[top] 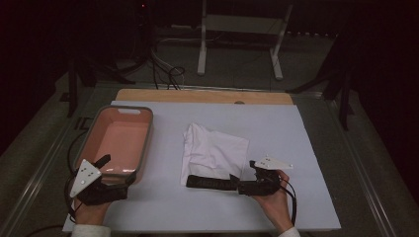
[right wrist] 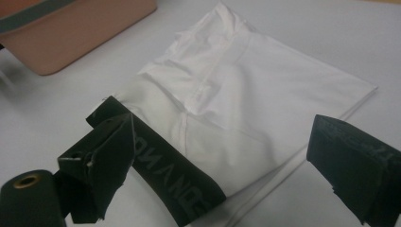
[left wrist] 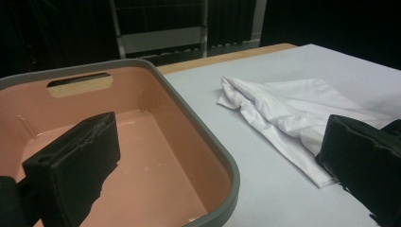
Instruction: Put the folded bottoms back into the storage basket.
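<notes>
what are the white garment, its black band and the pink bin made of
White garment: soft woven or knit fabric, matte, creased and folded. Black band: probably elastic, thicker, with faint lettering. Pink bin: likely moulded plastic, smooth with slight sheen, grey rim, cut-out handle.

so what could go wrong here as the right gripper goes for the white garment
1. The right gripper is open by the black waistband of the folded white garment. Pinching just one layer could let the fold fall open when lifted.
2. The garment lies loose on the white table cover, so a low approach might push it along instead of gripping it.
3. The left gripper, open, straddles the rim of the pink bin and may tip or drag it.
</notes>
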Demonstrator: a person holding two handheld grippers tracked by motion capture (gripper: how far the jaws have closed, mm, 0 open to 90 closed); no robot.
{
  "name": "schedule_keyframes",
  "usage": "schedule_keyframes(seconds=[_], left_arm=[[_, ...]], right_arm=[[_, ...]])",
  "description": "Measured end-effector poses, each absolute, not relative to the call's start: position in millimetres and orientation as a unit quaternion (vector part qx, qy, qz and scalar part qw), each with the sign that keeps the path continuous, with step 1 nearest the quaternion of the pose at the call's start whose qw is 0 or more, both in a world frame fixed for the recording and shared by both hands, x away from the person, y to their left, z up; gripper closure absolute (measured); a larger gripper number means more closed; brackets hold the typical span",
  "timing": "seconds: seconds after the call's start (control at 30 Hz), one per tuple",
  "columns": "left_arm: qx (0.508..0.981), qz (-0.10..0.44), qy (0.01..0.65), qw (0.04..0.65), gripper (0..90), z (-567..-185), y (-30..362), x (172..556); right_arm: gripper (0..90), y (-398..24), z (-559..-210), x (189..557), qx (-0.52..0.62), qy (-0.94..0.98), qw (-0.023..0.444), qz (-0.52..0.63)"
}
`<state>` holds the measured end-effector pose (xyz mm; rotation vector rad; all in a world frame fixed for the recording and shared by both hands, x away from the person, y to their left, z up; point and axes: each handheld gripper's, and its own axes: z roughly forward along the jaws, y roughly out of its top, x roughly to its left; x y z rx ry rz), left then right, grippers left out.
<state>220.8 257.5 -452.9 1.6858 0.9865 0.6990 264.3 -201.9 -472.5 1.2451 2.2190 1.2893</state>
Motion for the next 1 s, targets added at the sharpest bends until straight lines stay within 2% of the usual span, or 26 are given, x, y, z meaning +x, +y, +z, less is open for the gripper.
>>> schedule_keyframes(seconds=[1.0], left_arm=[[0.699, 0.292, 0.409, 0.51, 0.3, -452, 259, 220]], right_arm=[[13.9, -187, -499, 276, 0.466, 0.785, 0.134, 0.385]])
